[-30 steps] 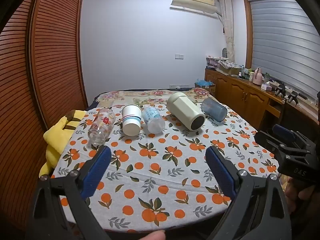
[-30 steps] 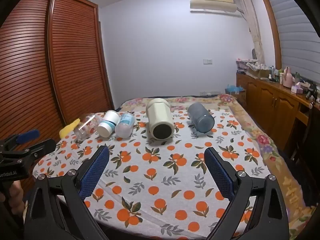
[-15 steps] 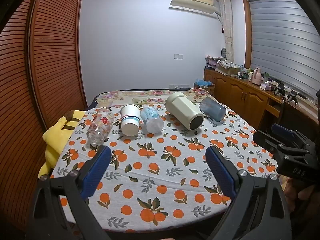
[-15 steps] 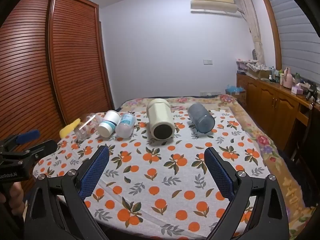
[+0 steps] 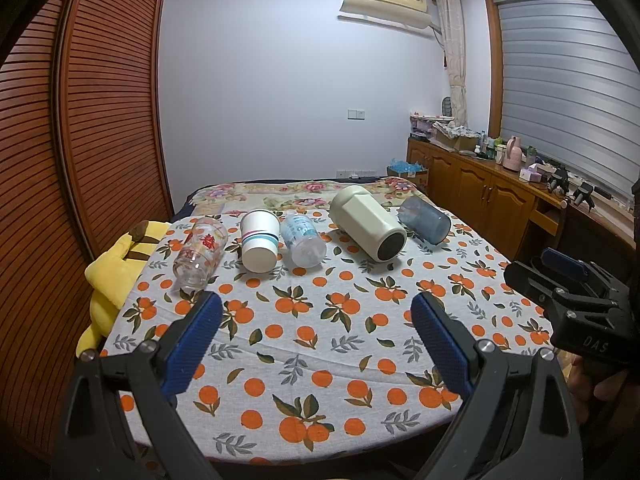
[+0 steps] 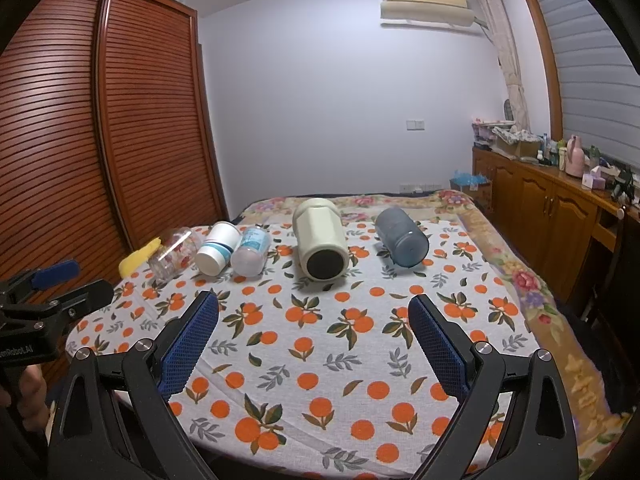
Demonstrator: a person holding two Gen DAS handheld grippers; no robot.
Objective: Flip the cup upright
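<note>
Several cups lie on their sides in a row at the far side of the table: a clear glass with red flowers, a white paper cup with stripes, a clear plastic cup, a big cream cup and a blue-grey cup. My left gripper is open and empty over the near table. My right gripper is open and empty, also short of the cups.
The table wears an orange-print cloth. A yellow plush toy lies at its left edge. A wooden wardrobe stands left, a cluttered wooden sideboard right, a bed behind.
Both grippers have crept very slightly; the cups sit a touch lower in the left view. Nothing was grasped or moved.
</note>
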